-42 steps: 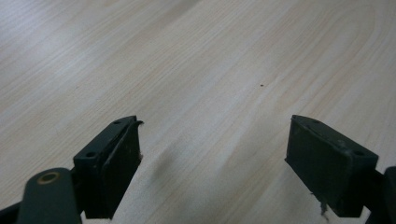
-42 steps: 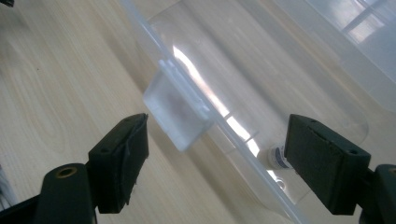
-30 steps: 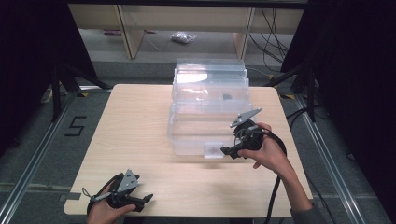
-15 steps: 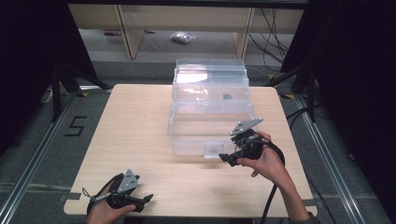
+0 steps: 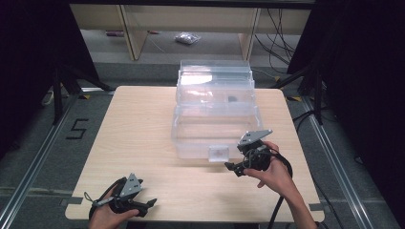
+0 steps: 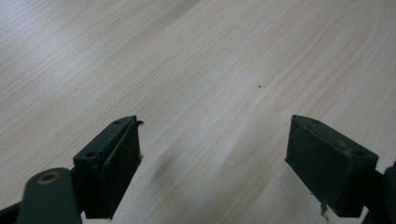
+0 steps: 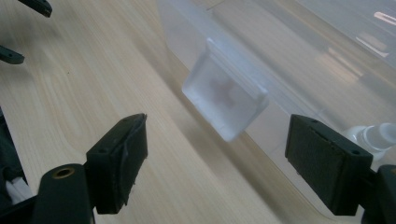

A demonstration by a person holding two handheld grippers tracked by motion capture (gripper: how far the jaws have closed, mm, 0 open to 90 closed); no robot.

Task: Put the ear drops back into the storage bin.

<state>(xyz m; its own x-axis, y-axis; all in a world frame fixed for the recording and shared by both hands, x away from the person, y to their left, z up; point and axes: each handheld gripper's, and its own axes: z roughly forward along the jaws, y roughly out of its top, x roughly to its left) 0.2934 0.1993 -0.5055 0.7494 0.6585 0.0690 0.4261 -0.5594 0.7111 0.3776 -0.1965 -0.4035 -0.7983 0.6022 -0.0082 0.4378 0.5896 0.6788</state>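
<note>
We see a clear plastic box (image 5: 215, 112) at the centre of the light wooden desk (image 5: 138, 124), its frosted latch (image 5: 218, 153) on the near wall. On the floor at the left of the frame a mark reads "5" (image 5: 78, 129). Our right gripper (image 5: 235, 169), lower right, sits just beside the latch with jaws apart, holding nothing. Our left gripper (image 5: 148, 204), at the lower left edge, rests spread wide over bare wood.

Clear box (image 5: 215, 119) blocks table (image 5: 138, 143) centre-back; left side & front strip free.
</note>
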